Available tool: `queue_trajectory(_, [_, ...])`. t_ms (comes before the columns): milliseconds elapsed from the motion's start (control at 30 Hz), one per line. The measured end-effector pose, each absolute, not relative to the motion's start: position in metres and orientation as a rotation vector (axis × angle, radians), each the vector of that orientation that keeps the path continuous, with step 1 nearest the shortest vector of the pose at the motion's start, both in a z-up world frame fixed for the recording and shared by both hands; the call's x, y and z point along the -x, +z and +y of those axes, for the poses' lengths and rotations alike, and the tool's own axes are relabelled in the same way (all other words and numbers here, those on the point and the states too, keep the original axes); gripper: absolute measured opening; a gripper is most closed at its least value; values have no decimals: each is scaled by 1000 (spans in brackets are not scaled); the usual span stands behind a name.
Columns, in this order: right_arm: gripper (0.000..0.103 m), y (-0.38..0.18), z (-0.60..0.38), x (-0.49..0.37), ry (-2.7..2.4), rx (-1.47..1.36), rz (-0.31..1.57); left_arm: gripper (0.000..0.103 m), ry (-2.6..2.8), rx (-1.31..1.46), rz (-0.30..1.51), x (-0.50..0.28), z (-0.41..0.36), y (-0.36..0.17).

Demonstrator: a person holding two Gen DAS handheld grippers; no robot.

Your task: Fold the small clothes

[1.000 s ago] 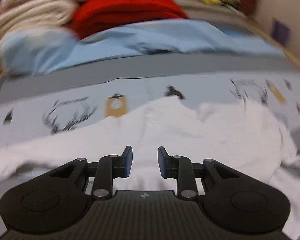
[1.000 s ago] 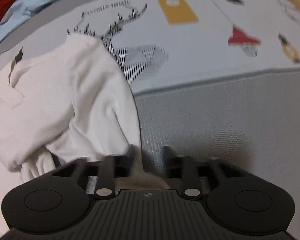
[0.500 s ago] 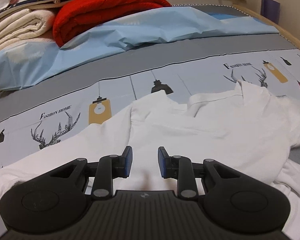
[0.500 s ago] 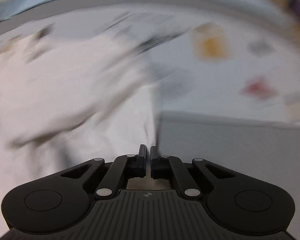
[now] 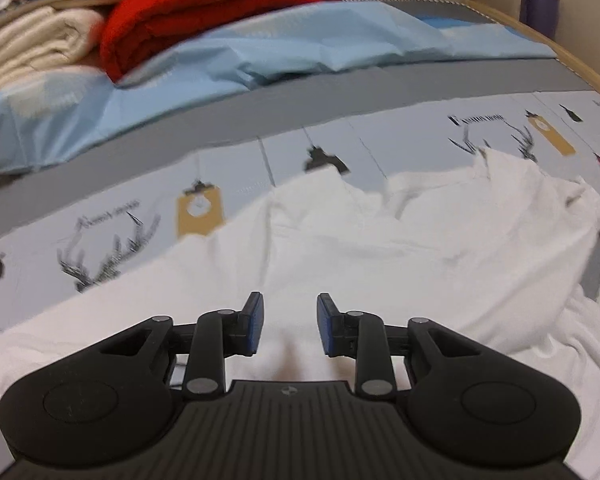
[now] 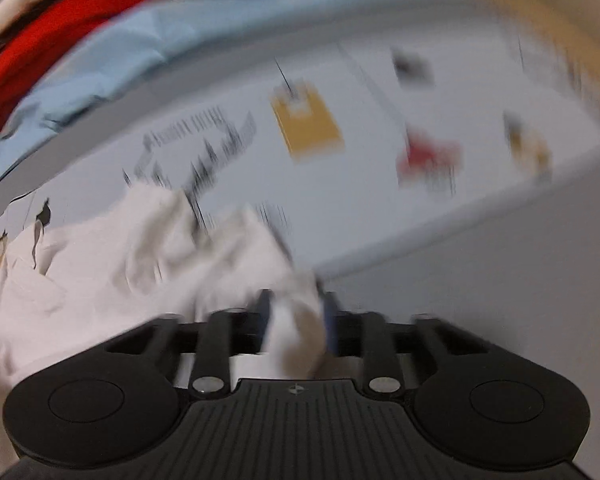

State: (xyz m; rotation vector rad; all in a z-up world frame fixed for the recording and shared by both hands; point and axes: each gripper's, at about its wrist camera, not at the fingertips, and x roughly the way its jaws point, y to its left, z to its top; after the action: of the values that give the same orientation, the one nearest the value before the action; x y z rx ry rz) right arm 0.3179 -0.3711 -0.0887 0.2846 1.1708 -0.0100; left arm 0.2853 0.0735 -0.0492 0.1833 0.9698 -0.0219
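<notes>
A white garment [image 5: 380, 264] lies spread and rumpled on the printed bed sheet [image 5: 100, 220]. My left gripper [image 5: 290, 328] hovers just over its near part, jaws opening, pads apart, with only flat cloth below them. In the blurred right wrist view, my right gripper [image 6: 296, 320] has a bunch of the white garment [image 6: 292, 332] filling the gap between its pads. Its jaws are opening, and the cloth rises from the crumpled heap [image 6: 160, 248] up into them.
At the far side lie a light blue cover [image 5: 260, 52], a folded red blanket [image 5: 188, 16] and cream bedding [image 5: 32, 48]. A plain grey band of sheet [image 6: 480, 280] lies to the right of the garment. The wooden bed edge [image 5: 560, 56] curves along the far right.
The right gripper was shut half a second ago; now its jaws stand apart around bunched cloth and it has risen. The left gripper's jaws widened slightly and it dropped a little over the garment.
</notes>
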Motion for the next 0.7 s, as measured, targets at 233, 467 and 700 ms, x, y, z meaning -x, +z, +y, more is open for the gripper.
queue_trajectory(233, [43,-139,-336,-296,135,-294,1392,50,-215,-187,1151,-280,52,-89])
queue_trajectory(467, [8,-126,-310,-291,161,-196,1318,52,-404,-351,1285,-250,20,-144])
queue_trajectory(700, [7,-25,-318,-296,-142,388,795,54,-408,-355,1299,-244,34,-146])
